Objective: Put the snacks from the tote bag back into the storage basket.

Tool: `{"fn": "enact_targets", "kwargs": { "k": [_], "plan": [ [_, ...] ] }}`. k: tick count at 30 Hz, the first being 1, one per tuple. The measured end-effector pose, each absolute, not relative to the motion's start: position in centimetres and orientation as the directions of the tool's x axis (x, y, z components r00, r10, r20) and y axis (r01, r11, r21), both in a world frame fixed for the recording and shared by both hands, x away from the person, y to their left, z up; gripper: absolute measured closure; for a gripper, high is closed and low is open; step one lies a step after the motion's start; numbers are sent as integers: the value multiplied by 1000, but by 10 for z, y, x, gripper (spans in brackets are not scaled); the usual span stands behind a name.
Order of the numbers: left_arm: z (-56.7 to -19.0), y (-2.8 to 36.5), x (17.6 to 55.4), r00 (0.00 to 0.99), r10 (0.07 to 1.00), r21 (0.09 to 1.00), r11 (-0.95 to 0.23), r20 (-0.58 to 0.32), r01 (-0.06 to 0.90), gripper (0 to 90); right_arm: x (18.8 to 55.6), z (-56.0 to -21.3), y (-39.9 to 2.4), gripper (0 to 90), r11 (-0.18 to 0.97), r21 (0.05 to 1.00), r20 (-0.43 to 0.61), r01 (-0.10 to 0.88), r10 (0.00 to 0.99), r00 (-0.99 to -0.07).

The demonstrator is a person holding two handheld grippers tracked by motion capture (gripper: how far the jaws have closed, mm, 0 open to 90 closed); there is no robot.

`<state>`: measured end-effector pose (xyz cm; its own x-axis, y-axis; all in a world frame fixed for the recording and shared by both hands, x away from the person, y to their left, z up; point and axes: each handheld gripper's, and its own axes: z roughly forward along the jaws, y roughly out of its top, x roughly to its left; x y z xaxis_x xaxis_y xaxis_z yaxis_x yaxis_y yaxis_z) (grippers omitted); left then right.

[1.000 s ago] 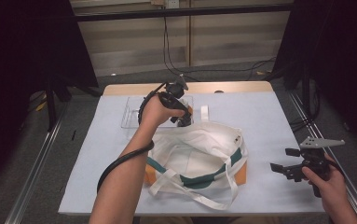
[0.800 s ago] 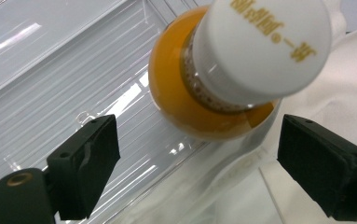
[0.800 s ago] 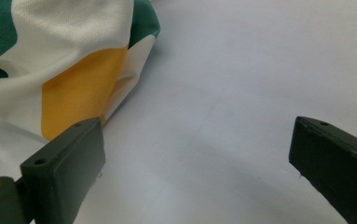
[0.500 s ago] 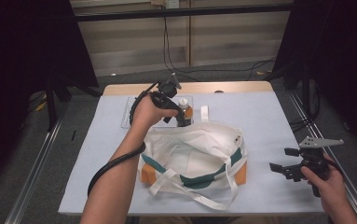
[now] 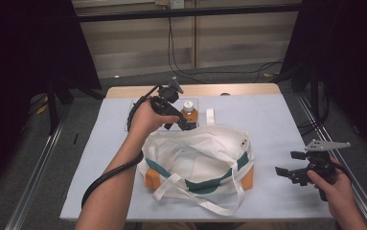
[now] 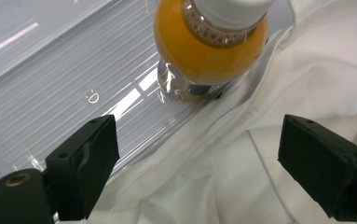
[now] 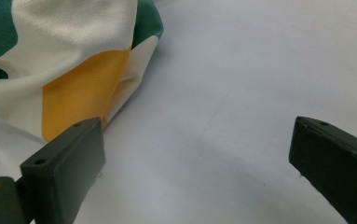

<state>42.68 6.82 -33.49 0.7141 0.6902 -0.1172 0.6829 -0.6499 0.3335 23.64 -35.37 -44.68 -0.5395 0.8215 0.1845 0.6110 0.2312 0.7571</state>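
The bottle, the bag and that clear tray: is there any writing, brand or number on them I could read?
None can be read.
Bottle: orange with a white cap; no label text legible.
Tray: a small embossed mark, too faint to read.
Bag: white with green and orange patches, no lettering visible; a tiny tag at its rim is too small to read.

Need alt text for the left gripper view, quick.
An orange drink bottle with a white cap stands on a clear ribbed tray, ahead of the open left tool. White bag fabric lies beneath the empty jaws.
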Motion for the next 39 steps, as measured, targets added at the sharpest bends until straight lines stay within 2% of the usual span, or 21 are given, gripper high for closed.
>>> {"fn": "enact_targets", "kwargs": {
  "k": [39],
  "plan": [
    [-339,120,401,684,716,326,-620,-138,714,125,238,-447,-350,36,238,755,178,611,822,-541]
  ]
}}
